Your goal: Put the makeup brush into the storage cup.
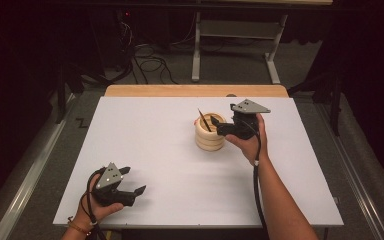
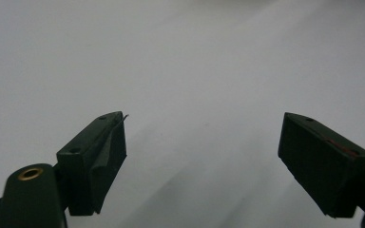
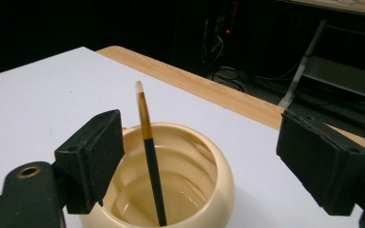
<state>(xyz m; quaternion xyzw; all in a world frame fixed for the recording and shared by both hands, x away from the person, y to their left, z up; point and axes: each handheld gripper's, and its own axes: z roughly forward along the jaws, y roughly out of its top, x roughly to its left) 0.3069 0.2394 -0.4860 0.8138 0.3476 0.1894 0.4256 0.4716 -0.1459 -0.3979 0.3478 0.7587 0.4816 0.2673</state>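
Observation:
A cream ribbed pot (image 1: 210, 135) stands on the white table top (image 1: 160, 160), right of the middle. A thin dark brush (image 1: 203, 120) leans inside it, pale tip up. My right gripper (image 1: 219, 126) hovers at the pot's right rim, held by a hand. In the right gripper view the jaws stand wide over the pot (image 3: 218, 180), and the brush (image 3: 152, 166) rises between them near the left jaw without touching either pad. My left gripper (image 1: 136, 186) rests at the near left of the table. Its jaws (image 2: 202, 135) are open over bare white surface.
A wooden strip (image 1: 195, 91) borders the table's far edge. Beyond it are floor cables (image 1: 150, 65) and a grey metal stand (image 1: 235, 45). A metal rail (image 1: 30, 170) runs along the left of the table.

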